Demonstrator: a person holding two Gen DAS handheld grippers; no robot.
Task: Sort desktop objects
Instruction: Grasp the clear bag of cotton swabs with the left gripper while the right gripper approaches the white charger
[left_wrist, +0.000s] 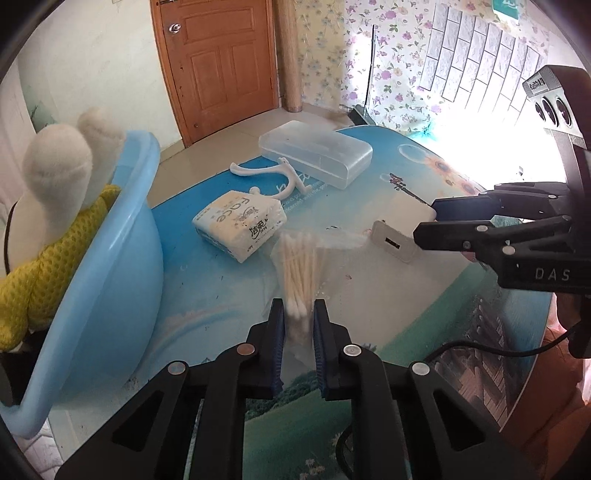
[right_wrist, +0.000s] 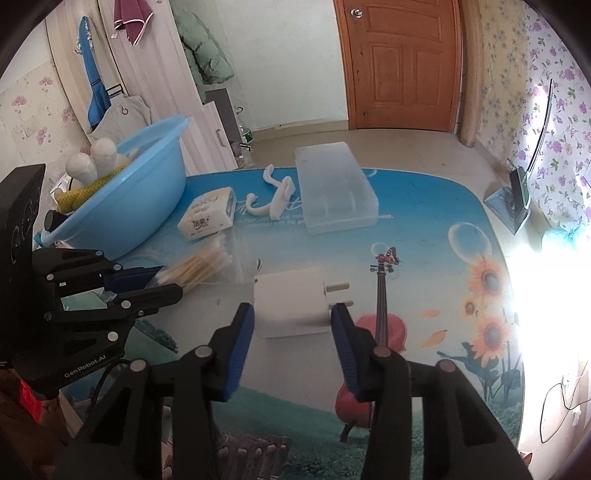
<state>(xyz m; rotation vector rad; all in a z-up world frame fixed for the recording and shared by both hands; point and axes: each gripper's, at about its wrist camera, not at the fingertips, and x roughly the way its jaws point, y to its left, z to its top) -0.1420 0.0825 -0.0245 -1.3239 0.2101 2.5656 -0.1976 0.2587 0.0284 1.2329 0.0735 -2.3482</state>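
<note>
The left gripper (left_wrist: 299, 314) is closed narrowly on the near end of a clear bag of cotton swabs (left_wrist: 301, 271), its blue pads pressed against the plastic on both sides. The bag lies on the printed table mat (left_wrist: 229, 291), with the tissue pack (left_wrist: 240, 225) just beyond it and the blue basin (left_wrist: 122, 258), holding a plush toy (left_wrist: 55, 177), close on the left.

The right gripper (right_wrist: 293, 314) is set astride a white plug adapter (right_wrist: 291, 306); from the pictures it cannot be told whether the pads touch its sides. The adapter's prongs are pointed right, toward open mat.

A white hook (right_wrist: 275, 199) and a clear plastic box (right_wrist: 336, 192) are placed near the mat's far edge. Free mat is seen to the right, up to its rounded corner.
</note>
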